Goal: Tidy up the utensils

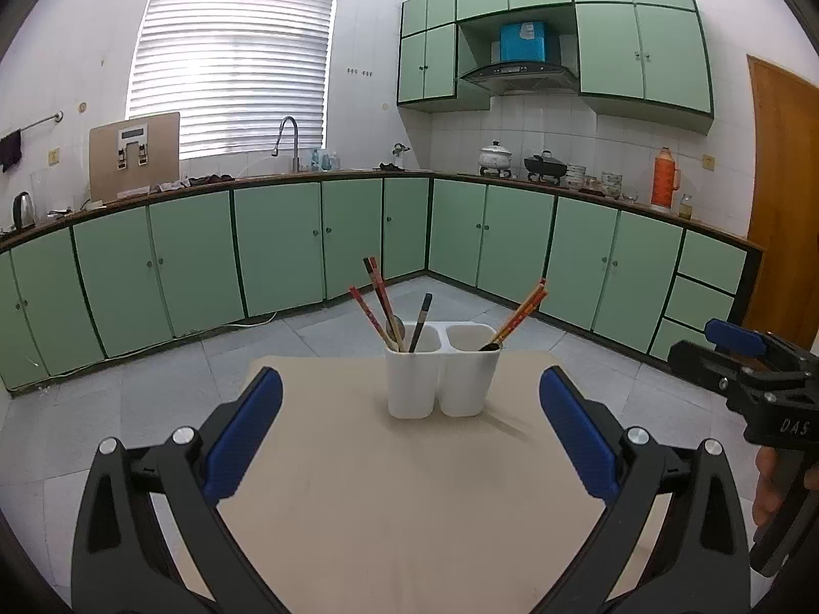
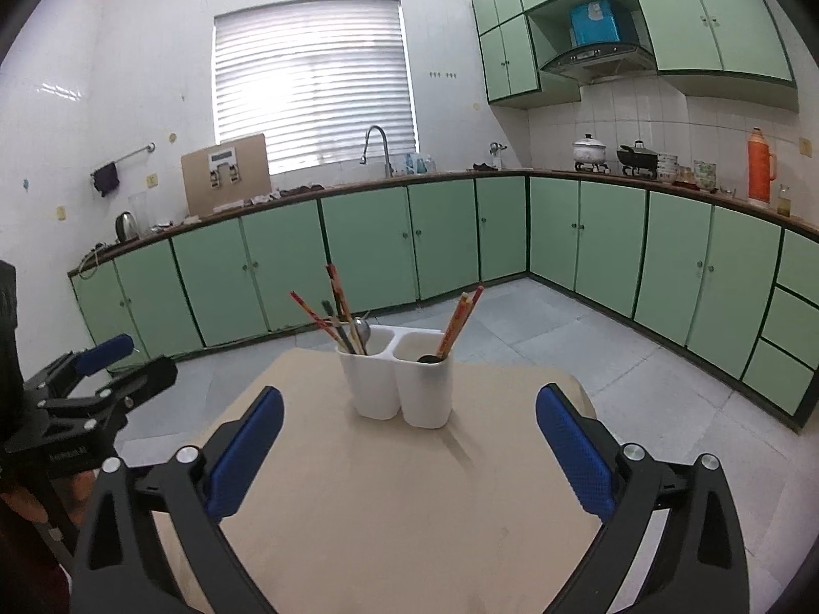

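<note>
A white two-compartment utensil holder [image 1: 440, 378] [image 2: 402, 384] stands near the far edge of a beige table [image 1: 409, 501] [image 2: 399, 511]. Its left compartment holds red and dark chopsticks [image 1: 379, 302] [image 2: 335, 302] and a metal spoon [image 1: 395, 330] [image 2: 361, 331]. Its right compartment holds orange-red chopsticks [image 1: 522, 314] [image 2: 460, 320] and a dark spoon [image 1: 489, 346] [image 2: 429, 358]. My left gripper [image 1: 409, 409] is open and empty, in front of the holder. My right gripper [image 2: 409, 424] is open and empty, also in front of it. Each gripper also shows at the side of the other's view [image 1: 737, 358] [image 2: 117, 368].
Green kitchen cabinets [image 1: 286, 245] [image 2: 368, 240] line the walls beyond a tiled floor. The counter carries a faucet [image 1: 287, 140], pots [image 1: 495, 157], an orange thermos [image 1: 664, 179] and a kettle [image 1: 23, 209]. A wooden door [image 1: 783, 194] is at the right.
</note>
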Action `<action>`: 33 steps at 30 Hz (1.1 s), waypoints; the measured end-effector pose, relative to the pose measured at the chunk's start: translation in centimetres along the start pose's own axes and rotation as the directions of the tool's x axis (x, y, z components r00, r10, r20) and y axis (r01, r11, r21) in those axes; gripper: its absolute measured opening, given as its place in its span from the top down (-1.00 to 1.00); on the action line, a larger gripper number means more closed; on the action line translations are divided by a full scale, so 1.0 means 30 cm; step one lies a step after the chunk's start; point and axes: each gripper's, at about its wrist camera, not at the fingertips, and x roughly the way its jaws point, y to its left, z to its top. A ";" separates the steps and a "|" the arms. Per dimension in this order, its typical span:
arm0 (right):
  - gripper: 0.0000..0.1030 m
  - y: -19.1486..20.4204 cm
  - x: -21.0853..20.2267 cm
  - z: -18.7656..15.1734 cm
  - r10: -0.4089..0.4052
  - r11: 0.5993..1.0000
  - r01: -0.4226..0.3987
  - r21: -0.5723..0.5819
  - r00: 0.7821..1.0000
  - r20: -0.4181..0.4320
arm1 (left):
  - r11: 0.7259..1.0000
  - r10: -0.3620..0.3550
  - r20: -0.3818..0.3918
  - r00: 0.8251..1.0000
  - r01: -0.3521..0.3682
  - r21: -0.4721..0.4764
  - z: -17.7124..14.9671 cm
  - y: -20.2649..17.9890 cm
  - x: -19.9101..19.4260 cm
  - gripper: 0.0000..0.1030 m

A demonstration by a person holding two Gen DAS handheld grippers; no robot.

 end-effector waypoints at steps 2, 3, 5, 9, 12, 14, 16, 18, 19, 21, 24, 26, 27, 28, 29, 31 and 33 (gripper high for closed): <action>-0.88 0.012 -0.026 0.001 0.011 1.000 -0.011 -0.004 1.000 0.009 | 1.000 0.002 0.011 1.000 -0.002 0.008 0.004 -0.013 -0.029 -0.89; -0.88 0.021 -0.042 0.001 0.011 1.000 -0.011 -0.010 1.000 0.018 | 1.000 0.005 0.017 1.000 -0.005 0.012 0.006 -0.019 -0.045 -0.89; -0.88 0.036 -0.069 -0.001 0.014 1.000 -0.013 -0.025 0.999 0.030 | 1.000 0.004 0.027 1.000 -0.004 0.018 0.005 -0.028 -0.071 -0.89; -0.88 0.054 -0.122 0.012 0.026 0.999 -0.024 -0.037 0.998 0.055 | 1.000 0.001 0.050 0.999 -0.002 0.025 0.010 -0.044 -0.129 -0.89; -0.88 0.067 -0.153 0.020 0.028 0.999 -0.025 -0.046 0.997 0.075 | 1.000 0.008 0.075 0.997 -0.010 0.024 0.020 -0.048 -0.166 -0.89; -0.88 0.074 -0.167 0.024 0.031 0.998 -0.027 -0.051 0.996 0.084 | 1.000 0.010 0.085 0.996 -0.013 0.025 0.026 -0.053 -0.183 -0.89; -0.88 0.082 -0.177 0.020 0.030 0.998 -0.026 -0.054 0.996 0.087 | 1.000 0.007 0.092 0.996 -0.009 0.024 0.028 -0.054 -0.198 -0.89; -0.88 0.088 -0.179 0.017 0.029 0.998 -0.024 -0.054 0.996 0.085 | 1.000 0.007 0.097 0.995 -0.010 0.024 0.027 -0.055 -0.208 -0.89; -0.88 0.089 -0.181 0.016 0.033 0.998 -0.028 -0.054 0.996 0.084 | 1.000 0.007 0.098 0.995 -0.009 0.024 0.027 -0.053 -0.212 -0.89; -0.88 0.097 -0.186 0.009 0.035 0.998 -0.030 -0.056 0.996 0.083 | 1.000 0.006 0.100 0.995 -0.008 0.024 0.024 -0.053 -0.220 -0.89; -0.88 0.106 -0.196 0.013 0.039 0.998 -0.034 -0.059 0.995 0.088 | 1.000 0.008 0.102 0.995 -0.010 0.025 0.020 -0.053 -0.227 -0.89; -0.88 0.111 -0.201 0.014 0.039 0.997 -0.033 -0.064 0.995 0.091 | 1.000 0.008 0.104 0.995 -0.011 0.025 0.021 -0.052 -0.230 -0.89; -0.88 0.112 -0.202 0.015 0.038 0.997 -0.032 -0.065 0.995 0.092 | 1.000 0.008 0.105 0.994 -0.011 0.025 0.021 -0.051 -0.231 -0.89; -0.88 0.112 -0.204 0.016 0.038 0.997 -0.032 -0.065 0.995 0.092 | 1.000 0.008 0.106 0.994 -0.011 0.024 0.020 -0.050 -0.233 -0.89; -0.88 0.112 -0.202 0.015 0.039 0.997 -0.033 -0.065 0.995 0.092 | 1.000 0.008 0.106 0.994 -0.011 0.023 0.020 -0.048 -0.234 -0.89; -0.88 0.115 -0.202 0.014 0.037 0.997 -0.032 -0.066 0.995 0.088 | 1.000 0.008 0.108 0.994 -0.011 0.023 0.021 -0.049 -0.236 -0.89; -0.88 0.116 -0.200 0.011 0.036 0.997 -0.030 -0.068 0.996 0.086 | 1.000 0.008 0.110 0.994 -0.011 0.025 0.021 -0.049 -0.238 -0.89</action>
